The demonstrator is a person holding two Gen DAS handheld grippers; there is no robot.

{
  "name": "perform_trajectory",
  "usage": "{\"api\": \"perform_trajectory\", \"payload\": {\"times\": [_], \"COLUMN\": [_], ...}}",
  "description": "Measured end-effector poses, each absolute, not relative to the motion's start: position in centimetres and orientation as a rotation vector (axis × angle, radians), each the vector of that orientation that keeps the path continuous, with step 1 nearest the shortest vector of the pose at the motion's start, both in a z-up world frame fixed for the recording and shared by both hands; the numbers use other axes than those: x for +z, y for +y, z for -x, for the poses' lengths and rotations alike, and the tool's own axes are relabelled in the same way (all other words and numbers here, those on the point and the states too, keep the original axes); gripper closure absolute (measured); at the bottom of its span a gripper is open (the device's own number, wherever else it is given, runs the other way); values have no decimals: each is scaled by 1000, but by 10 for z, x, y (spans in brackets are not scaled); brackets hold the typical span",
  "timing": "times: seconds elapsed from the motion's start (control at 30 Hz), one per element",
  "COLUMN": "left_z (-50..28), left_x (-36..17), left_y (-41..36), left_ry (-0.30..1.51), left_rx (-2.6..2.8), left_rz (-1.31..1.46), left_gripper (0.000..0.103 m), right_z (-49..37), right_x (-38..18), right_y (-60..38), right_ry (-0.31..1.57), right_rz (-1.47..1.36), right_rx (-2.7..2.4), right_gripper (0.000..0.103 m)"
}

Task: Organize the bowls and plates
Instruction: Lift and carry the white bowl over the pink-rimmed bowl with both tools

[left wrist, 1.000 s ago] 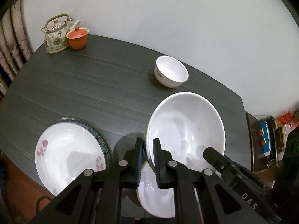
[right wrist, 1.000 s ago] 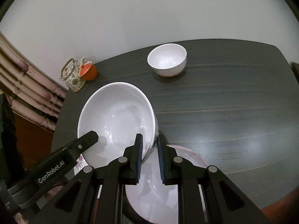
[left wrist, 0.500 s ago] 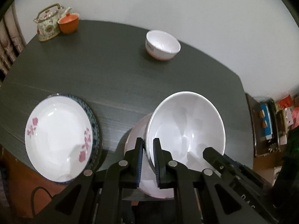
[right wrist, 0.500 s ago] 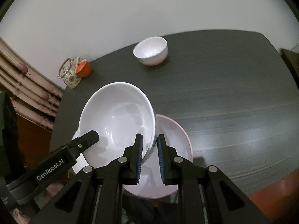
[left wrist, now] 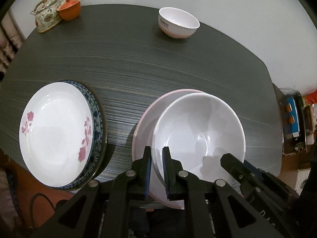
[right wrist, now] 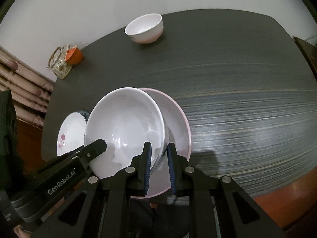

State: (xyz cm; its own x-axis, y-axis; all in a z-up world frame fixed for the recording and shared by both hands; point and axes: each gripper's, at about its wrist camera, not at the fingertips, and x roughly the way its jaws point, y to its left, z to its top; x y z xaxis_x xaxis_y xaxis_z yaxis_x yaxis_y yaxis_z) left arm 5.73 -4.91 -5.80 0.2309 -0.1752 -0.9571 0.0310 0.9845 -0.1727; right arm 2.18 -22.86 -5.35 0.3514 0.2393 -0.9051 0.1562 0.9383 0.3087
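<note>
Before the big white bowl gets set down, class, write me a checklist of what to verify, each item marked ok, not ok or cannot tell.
1. Left gripper clamps the big white bowl rim: ok.
2. Right gripper clamps the opposite rim: ok.
3. Bowl held level: not ok, tilted.
4. Pink-rimmed plate lies under the bowl: ok.
5. Bowl touching that plate: cannot tell.
6. Floral plate stack and small bowl stand apart from the drop spot: ok.
</note>
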Motion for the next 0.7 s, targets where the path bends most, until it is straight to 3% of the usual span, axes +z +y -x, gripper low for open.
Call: {"api": "perform_trajectory", "payload": {"times": [0.7], "left_z": [-63], "left_x": [-68], "left_y": [-56], "left_ry": [1368], "left_rx": [-126], "left_rz": [88], "left_gripper": [92], "right_z": [-23], "right_x": [-65], "right_y": [-226], "right_ry": [1253], "right_rz": [-363], "right_rx": [37], "right_gripper": [85]}}
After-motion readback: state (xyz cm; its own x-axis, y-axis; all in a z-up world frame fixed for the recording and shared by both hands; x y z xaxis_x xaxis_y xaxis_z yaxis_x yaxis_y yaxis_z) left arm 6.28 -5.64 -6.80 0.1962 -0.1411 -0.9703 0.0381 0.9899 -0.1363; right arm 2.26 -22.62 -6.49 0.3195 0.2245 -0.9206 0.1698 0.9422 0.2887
